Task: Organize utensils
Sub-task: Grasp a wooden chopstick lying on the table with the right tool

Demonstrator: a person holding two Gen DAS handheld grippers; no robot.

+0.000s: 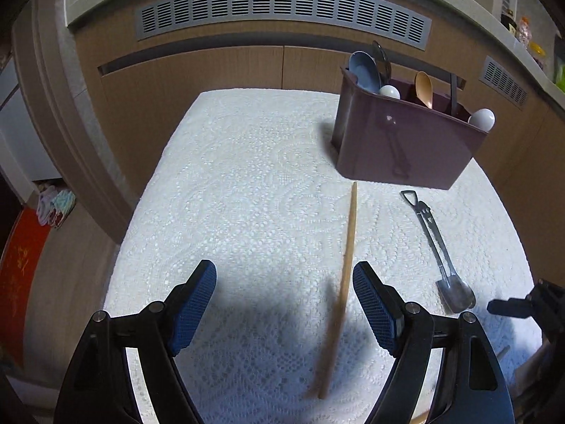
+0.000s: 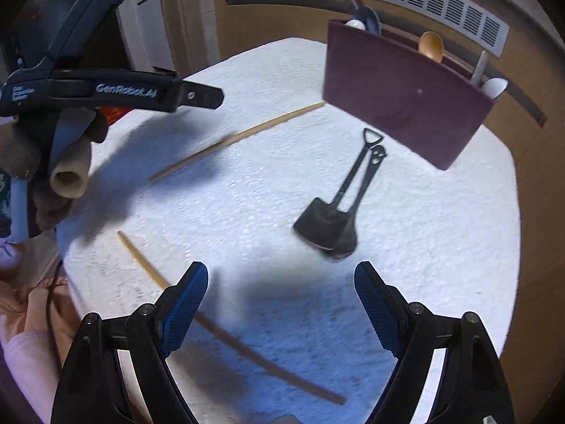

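Utensils lie scattered on a white lace-covered surface, waiting to be sorted into a dark maroon holder that stands at about 1 o'clock in the left wrist view. The holder already carries several spoons upright, among them a blue spoon and a tan wooden spoon, so it looks like the place where everything belongs.

One wooden chopstick runs from 12 to 6 o'clock, just inside the right finger of the left gripper. That gripper hovers with its jaws wide apart and nothing between the blue pads, likely lined up to close on this stick.

In the right wrist view, a second chopstick crosses from 9 toward 5 o'clock, passing under the left finger of the right gripper. Its jaws are also spread and empty. Ahead of it at 12 o'clock lie two shovel-shaped metal spoons, stacked together with handles pointing toward the holder, near but not touching it.

Both sticks are thin and flat on the cloth, so pinching them cleanly may be hard.
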